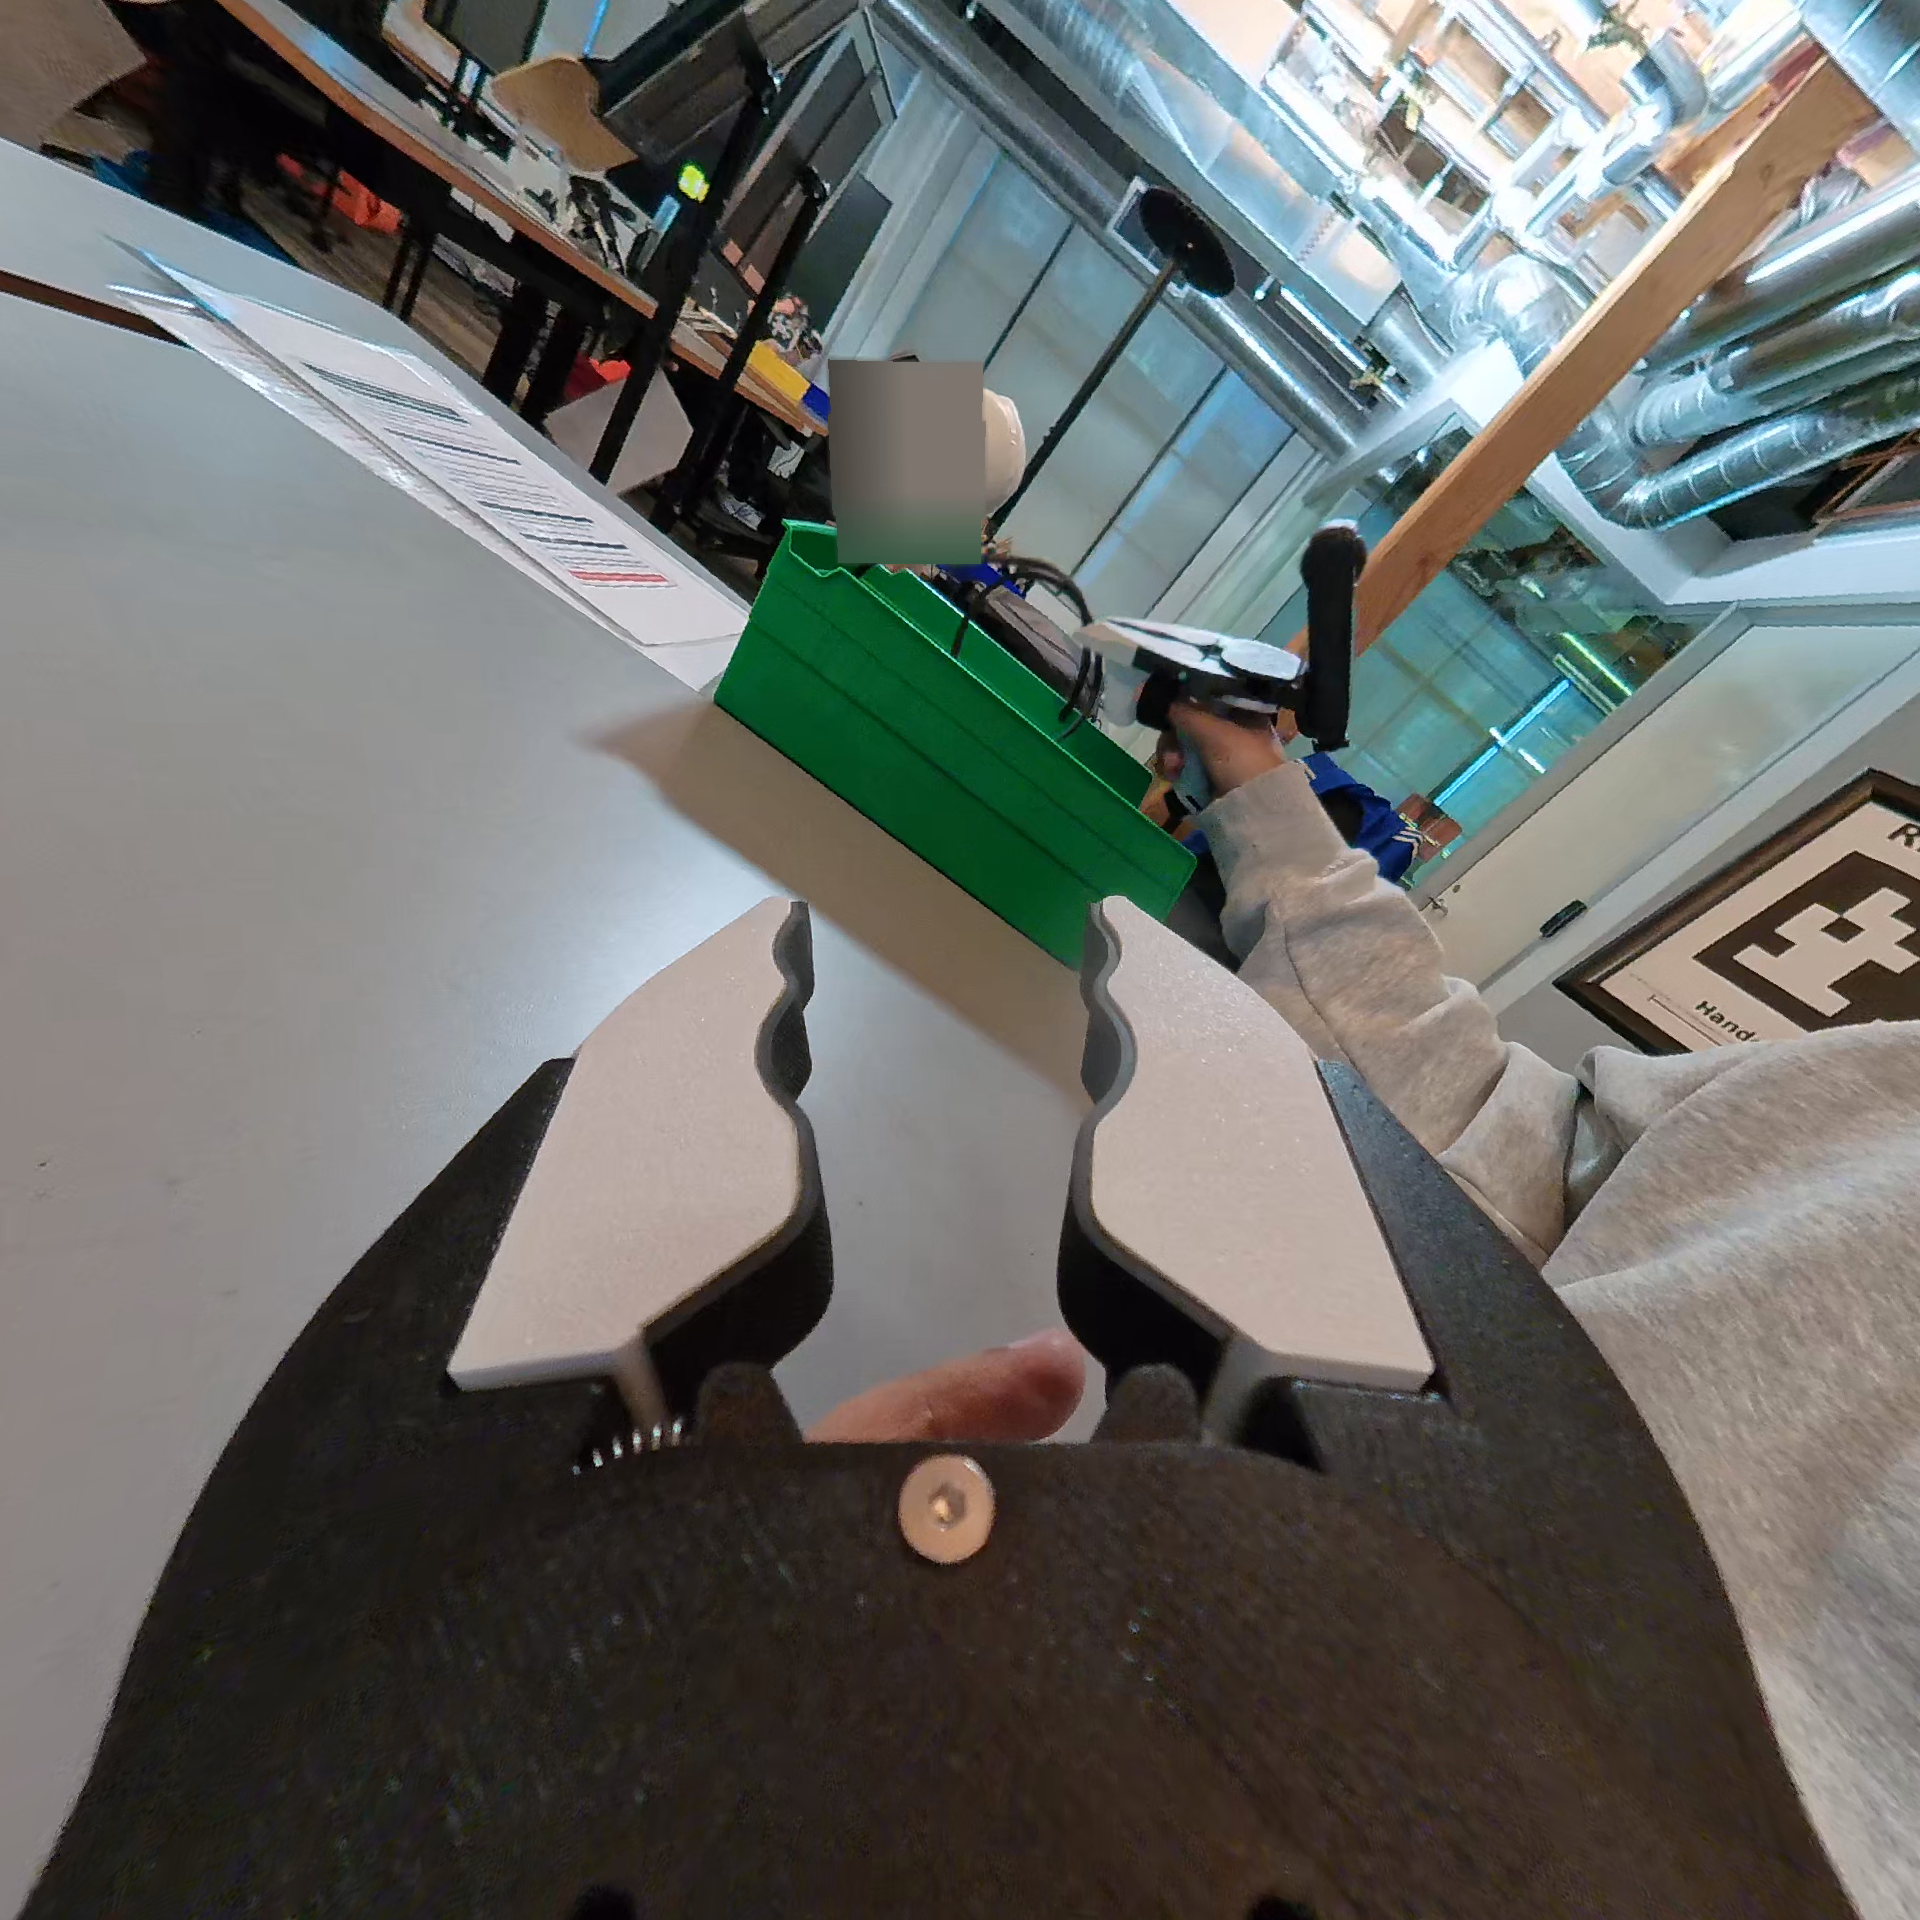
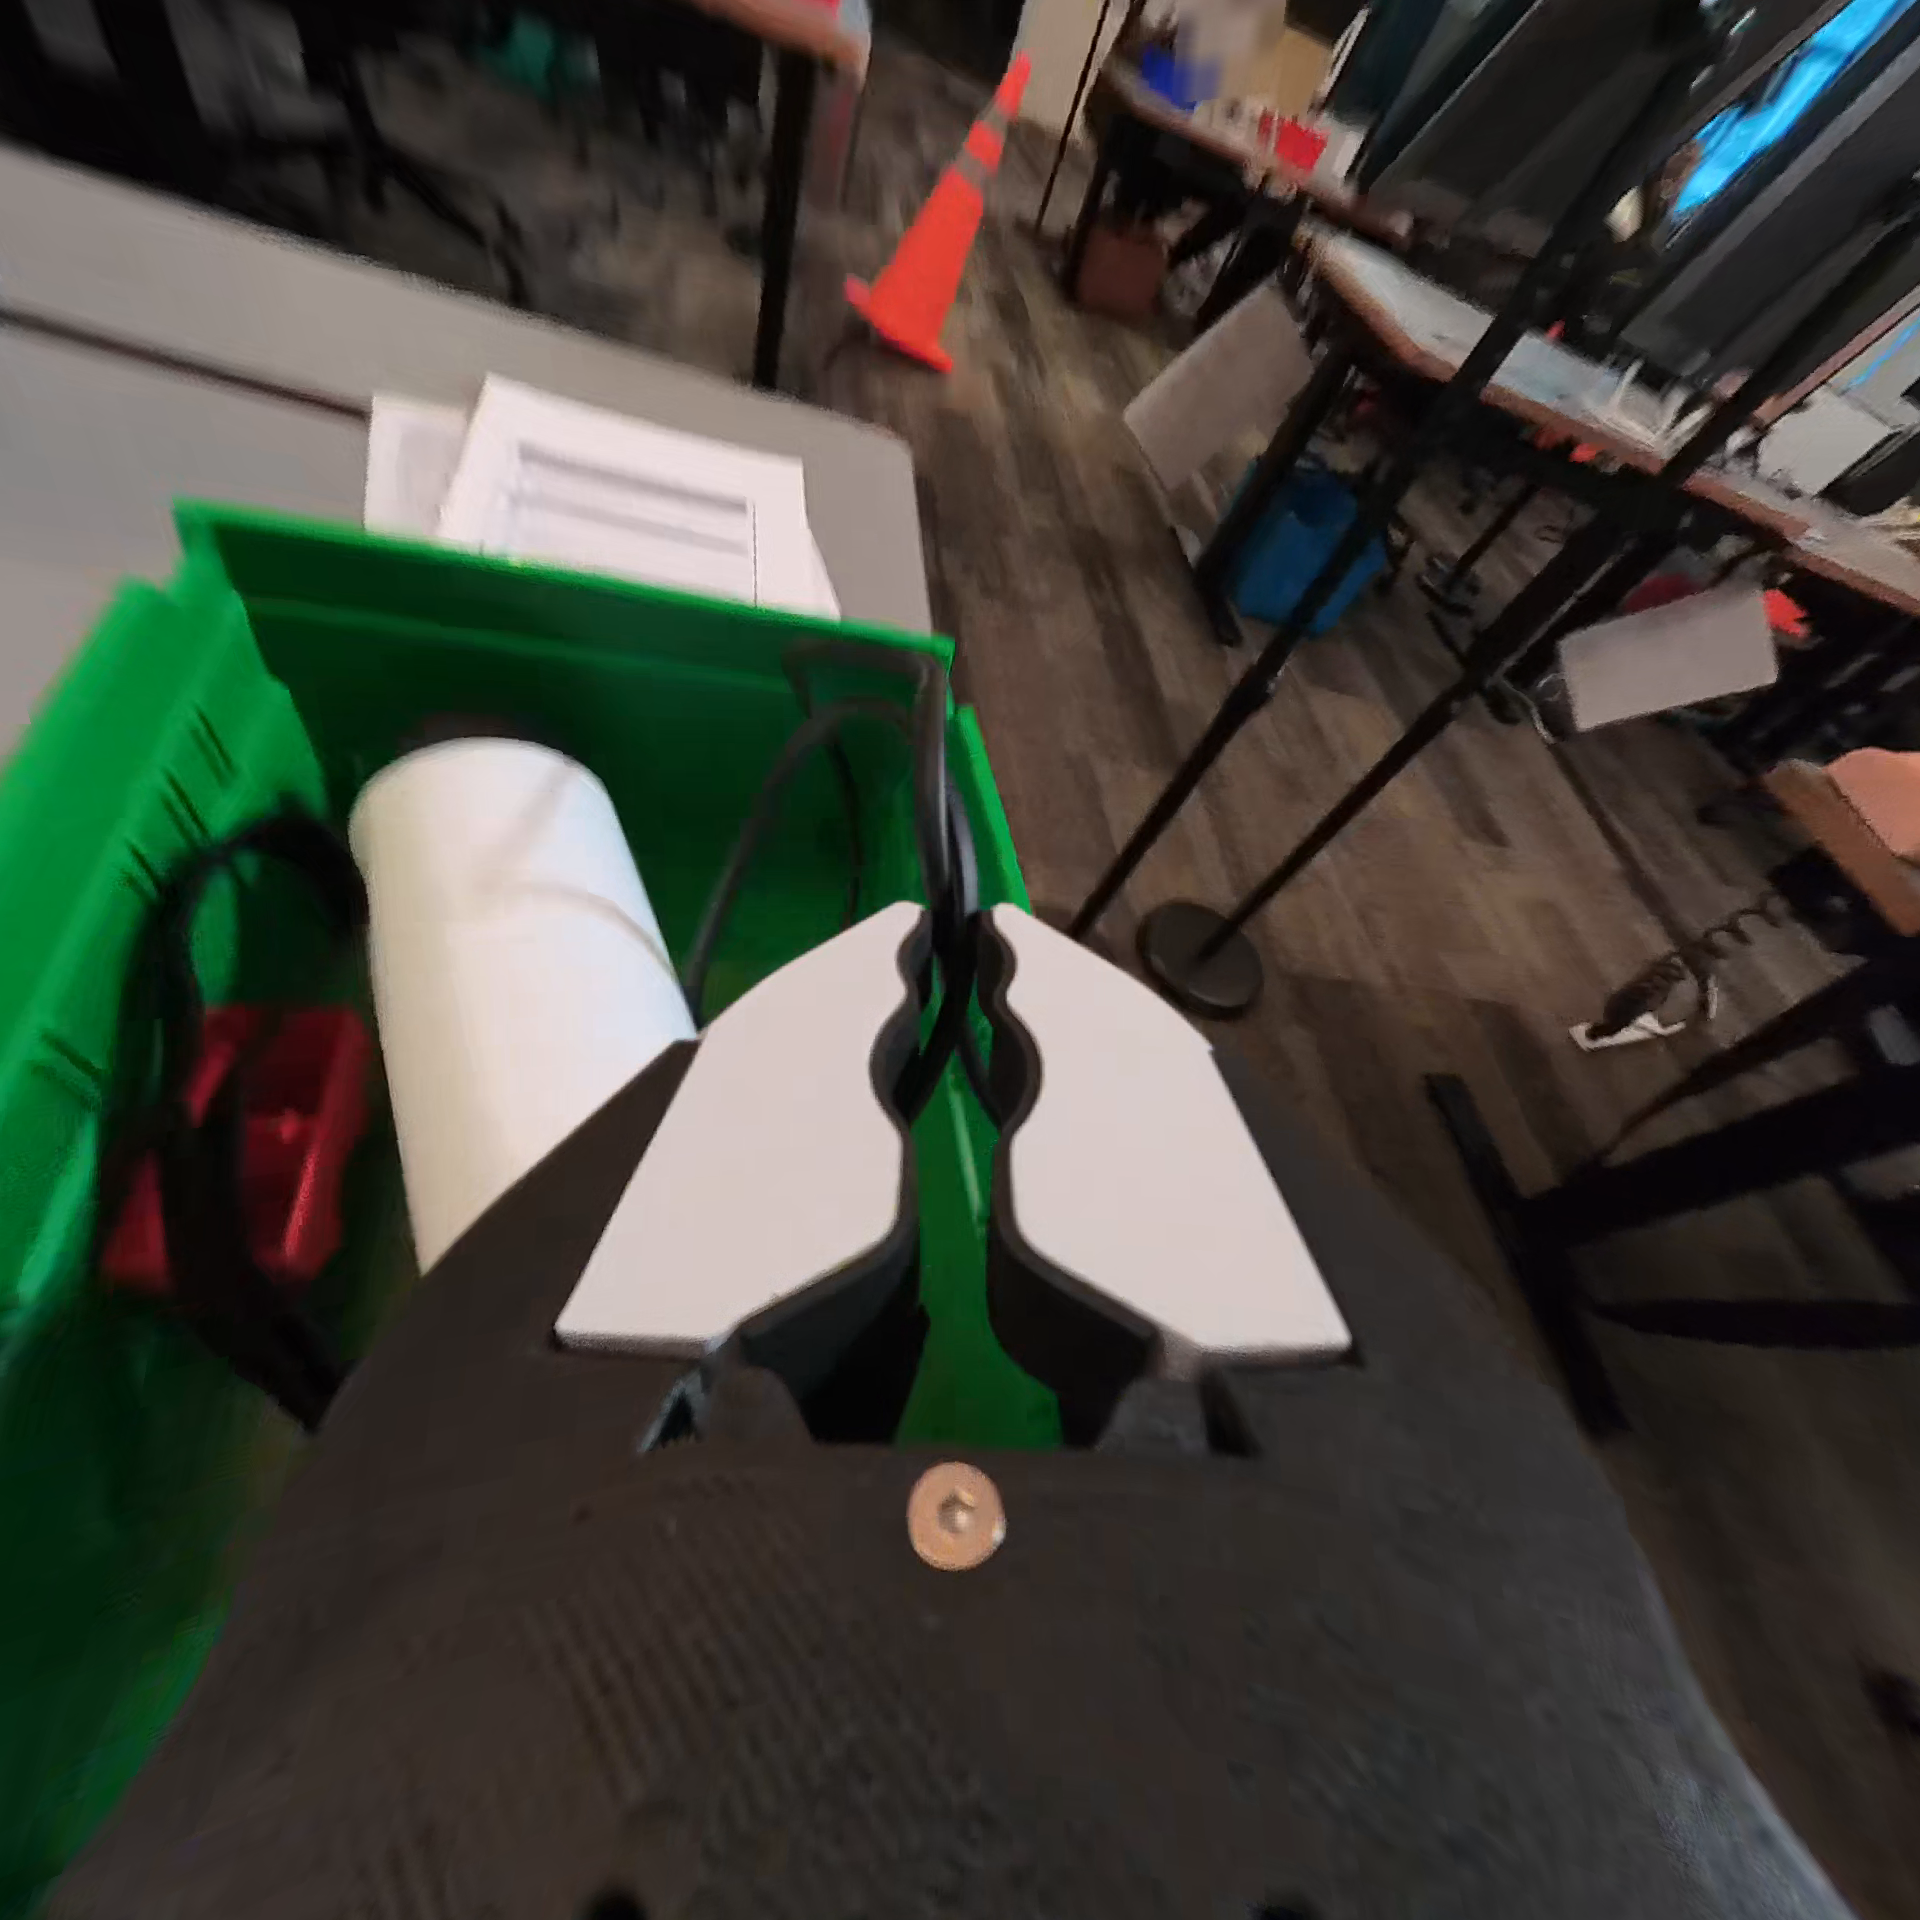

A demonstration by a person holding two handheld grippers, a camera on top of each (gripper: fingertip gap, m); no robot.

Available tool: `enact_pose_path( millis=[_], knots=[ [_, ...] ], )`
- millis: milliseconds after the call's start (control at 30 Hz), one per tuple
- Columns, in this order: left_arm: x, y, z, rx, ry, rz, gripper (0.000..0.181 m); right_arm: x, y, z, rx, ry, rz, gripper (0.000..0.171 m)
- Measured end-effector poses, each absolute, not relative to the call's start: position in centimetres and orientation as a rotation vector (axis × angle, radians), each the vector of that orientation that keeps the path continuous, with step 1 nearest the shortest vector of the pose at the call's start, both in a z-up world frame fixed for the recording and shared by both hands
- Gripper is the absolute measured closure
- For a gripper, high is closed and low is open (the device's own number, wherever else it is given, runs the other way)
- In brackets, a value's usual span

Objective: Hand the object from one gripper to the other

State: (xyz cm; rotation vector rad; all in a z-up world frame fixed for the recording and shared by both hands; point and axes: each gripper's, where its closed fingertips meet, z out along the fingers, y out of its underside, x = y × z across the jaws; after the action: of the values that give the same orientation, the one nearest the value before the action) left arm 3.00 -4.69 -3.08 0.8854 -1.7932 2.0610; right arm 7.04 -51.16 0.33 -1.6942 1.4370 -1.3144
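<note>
Black cable (image 2: 940,997), pinched in the right tool (image 2: 954,920) above the green bin (image 2: 582,665), needs lifting clear toward the wide-open, empty left tool (image 1: 945,925).

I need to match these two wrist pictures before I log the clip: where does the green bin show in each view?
Left wrist view: the green bin sits mid-frame on the grey table, beyond the open left gripper.
Right wrist view: the green bin fills the left half, below the right gripper, which is shut on a black cable.
Shared landmark: the white printed sheet lying on the table beside the bin.
</note>
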Motion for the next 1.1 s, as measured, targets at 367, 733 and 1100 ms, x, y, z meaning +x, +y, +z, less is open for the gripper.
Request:
enact_pose_path(
  millis=[367, 733, 1100],
  knots=[
    [3.0, -4.7, -3.2, 0.886, -1.799, 2.055, 0.132, 3.7, -52.7, -3.2, -1.958, 1.769, -1.046, 0.146],
    [3.1, -4.6, -3.3, 0.895, -1.794, 2.053, 0.132, 1.0, -53.2, 0.3, -2.095, 1.852, -1.202, 0.138],
    [3.3, -4.5, -3.6, 0.911, -1.861, 2.054, 0.132, 6.1, -31.9, 9.3, -1.834, 0.906, -1.161, 0.156]
  ],
)
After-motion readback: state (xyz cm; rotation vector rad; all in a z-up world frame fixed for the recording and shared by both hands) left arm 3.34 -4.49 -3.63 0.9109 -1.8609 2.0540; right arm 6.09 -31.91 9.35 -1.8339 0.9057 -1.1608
